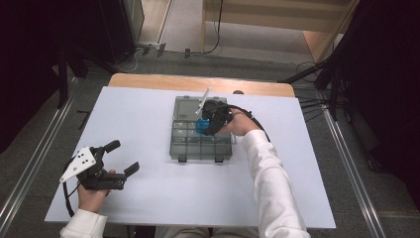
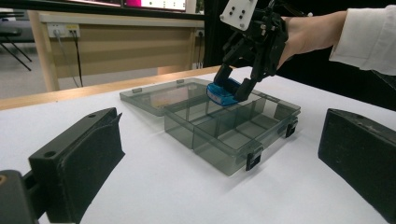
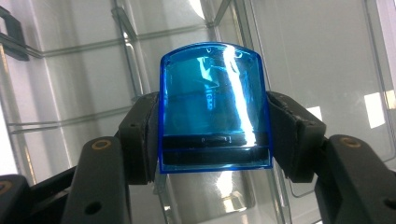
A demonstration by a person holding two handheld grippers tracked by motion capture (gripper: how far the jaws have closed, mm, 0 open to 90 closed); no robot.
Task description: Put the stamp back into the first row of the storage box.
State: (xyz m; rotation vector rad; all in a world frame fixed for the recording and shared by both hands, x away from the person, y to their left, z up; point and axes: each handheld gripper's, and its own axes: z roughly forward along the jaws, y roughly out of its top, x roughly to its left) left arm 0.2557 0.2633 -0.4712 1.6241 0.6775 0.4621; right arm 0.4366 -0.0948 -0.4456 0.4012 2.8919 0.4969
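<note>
A clear grey compartment box point(image 1: 184, 148) lies open mid-table, its lid point(image 1: 187, 107) folded back flat. My right gripper point(image 1: 207, 123) is shut on a small blue translucent case point(image 1: 201, 126) and holds it just over the box's back compartments. In the right gripper view the blue case point(image 3: 215, 107) is pinched at its sides between the two pads, with the box dividers point(image 3: 126, 51) below. From the left gripper view the blue case point(image 2: 223, 92) hangs at the box's far rim point(image 2: 261, 95). My left gripper point(image 1: 120, 156) rests open near the table's front left, nothing between its jaws.
The white table top point(image 1: 148, 193) extends around the box, with a wooden edge point(image 1: 198, 83) at the back. Black stands point(image 1: 337, 74) and cables stand on the floor to the right, and metal rails run along both sides.
</note>
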